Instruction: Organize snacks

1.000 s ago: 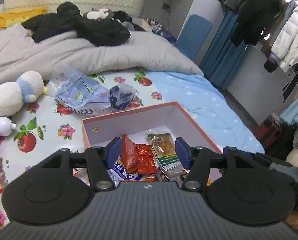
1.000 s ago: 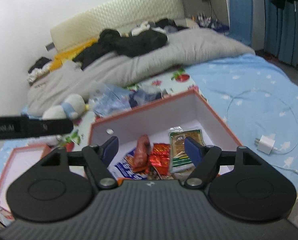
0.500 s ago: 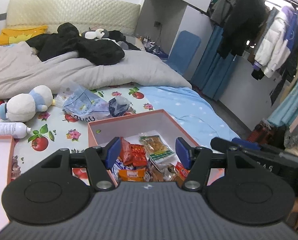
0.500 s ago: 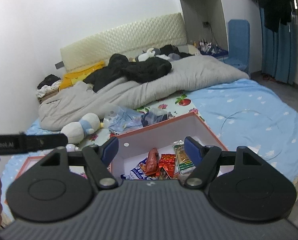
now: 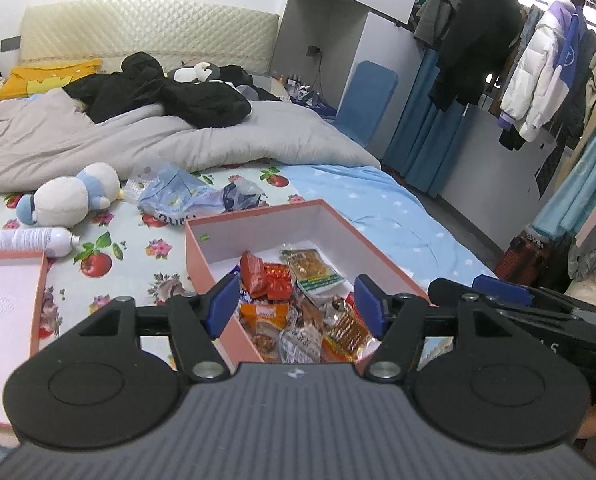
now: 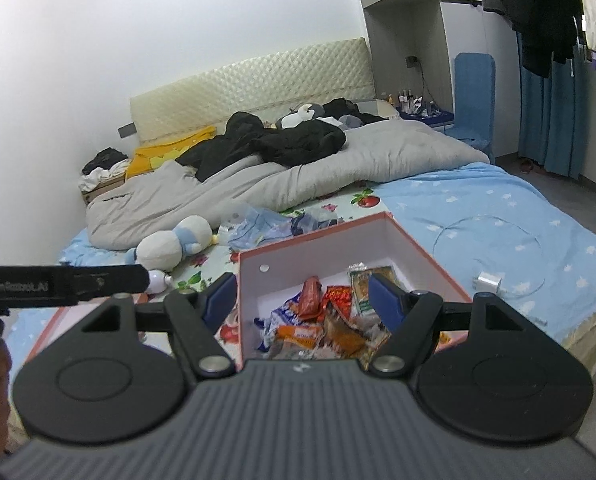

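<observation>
One box (image 5: 202, 240), one lid (image 5: 6, 304), one plush (image 5: 66, 196), one bottle (image 5: 30, 240)

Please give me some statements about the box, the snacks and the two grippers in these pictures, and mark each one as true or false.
1. The pink box on the bed is open, with snack packets inside. True.
2. The right gripper is holding a red packet. False: its jaws stand apart and nothing is between them.
3. A white spray can lies on the bed sheet, near the plush toy. True.
4. The box lid covers the snacks. False: the lid lies apart, left of the box.
5. The left gripper is clamped on a packet. False: its jaws are opening, with nothing between them.
</observation>
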Motion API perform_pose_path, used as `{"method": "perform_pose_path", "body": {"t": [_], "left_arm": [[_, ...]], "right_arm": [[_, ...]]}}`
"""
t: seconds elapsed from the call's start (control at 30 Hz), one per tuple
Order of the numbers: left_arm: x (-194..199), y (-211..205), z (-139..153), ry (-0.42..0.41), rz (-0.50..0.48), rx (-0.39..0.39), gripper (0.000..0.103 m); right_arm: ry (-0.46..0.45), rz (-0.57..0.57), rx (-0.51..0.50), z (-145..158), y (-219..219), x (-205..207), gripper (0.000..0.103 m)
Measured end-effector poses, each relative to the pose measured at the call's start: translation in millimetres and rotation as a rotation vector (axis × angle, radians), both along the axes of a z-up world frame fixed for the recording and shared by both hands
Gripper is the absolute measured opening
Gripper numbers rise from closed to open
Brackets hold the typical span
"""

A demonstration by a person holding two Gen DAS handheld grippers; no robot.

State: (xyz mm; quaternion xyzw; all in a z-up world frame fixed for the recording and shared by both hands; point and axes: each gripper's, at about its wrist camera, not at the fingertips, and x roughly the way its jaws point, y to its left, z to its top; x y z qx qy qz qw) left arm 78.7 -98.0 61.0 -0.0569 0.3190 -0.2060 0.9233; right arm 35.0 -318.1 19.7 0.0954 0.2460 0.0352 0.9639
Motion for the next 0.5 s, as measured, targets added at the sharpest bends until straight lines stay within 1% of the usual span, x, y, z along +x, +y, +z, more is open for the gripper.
{"method": "perform_pose_path", "body": {"t": [0.07,0.13,0.2,0.27,0.33,0.43,0.5], "left_arm": [[-8.0,3.1,-3.2,0.003,0.01,0.0,0.077],[-13.5,4.9,-6.5,0.002,0.022,0.011,0.08],[-20.2,6.3,-9.3,0.002,0.028,0.029,0.084],[-23.7,7.9,-12.0,-0.001,0.04,0.048,0.092],[-27.7,10.2,-16.5,0.003,0.048,0.054,0.095],[-30.7,9.5,-22.8,0.012,0.054,0.081,0.099],[-33.1,8.7,-26.7,0.009,0.065,0.104,0.1]], "right_arm": [[0.006,-0.005,-0.012,-4.8,4.0,-5.9,0.074],[0.009,-0.017,-0.016,-8.5,7.5,-11.8,0.074],[0.0,-0.017,-0.041,-10.8,13.5,-19.7,0.074],[-0.007,-0.008,-0.054,-11.3,18.2,-25.8,0.074],[-0.011,0.0,-0.054,-12.4,20.5,-31.1,0.075],[-0.008,-0.001,-0.038,-16.2,18.9,-33.0,0.091],[0.018,-0.004,-0.038,-19.6,18.0,-29.4,0.093]]}}
